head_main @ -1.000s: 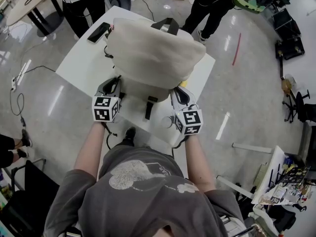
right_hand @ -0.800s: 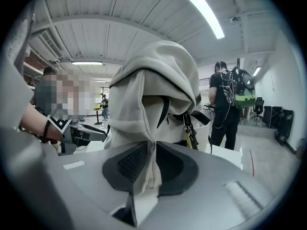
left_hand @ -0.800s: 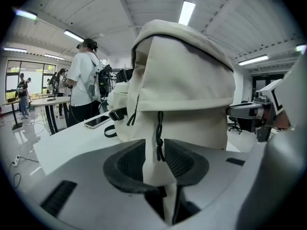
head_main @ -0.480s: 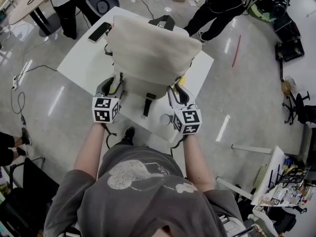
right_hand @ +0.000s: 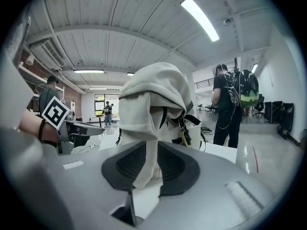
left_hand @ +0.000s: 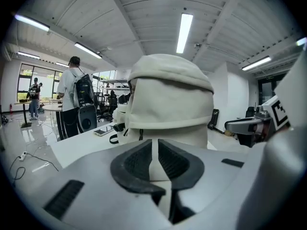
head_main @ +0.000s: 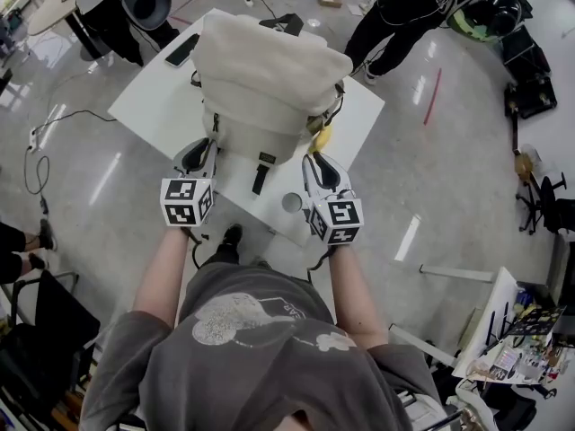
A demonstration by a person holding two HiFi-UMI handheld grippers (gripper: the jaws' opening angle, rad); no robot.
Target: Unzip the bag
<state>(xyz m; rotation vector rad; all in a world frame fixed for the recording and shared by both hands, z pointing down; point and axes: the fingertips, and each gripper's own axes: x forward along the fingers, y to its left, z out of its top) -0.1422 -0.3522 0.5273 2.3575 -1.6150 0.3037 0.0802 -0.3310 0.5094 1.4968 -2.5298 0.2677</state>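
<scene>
A cream backpack stands on the white table, with a black strap hanging down its near face. My left gripper is at its lower left corner and my right gripper at its lower right corner. In the left gripper view the jaws have just been closing and leave a thin slit filled by cream fabric of the backpack. The right gripper's jaws have also been closing, with a fold of the backpack pinched between the pads.
A phone lies at the table's far left edge. A small round grey object sits near the front edge beside my right gripper. A yellow tag hangs at the bag's right side. People stand beyond the table. Cables trail on the floor at left.
The backpack has tipped up from lying low to standing taller and farther back on the table. Both grippers stayed at its lower corners and rose a little with it.
</scene>
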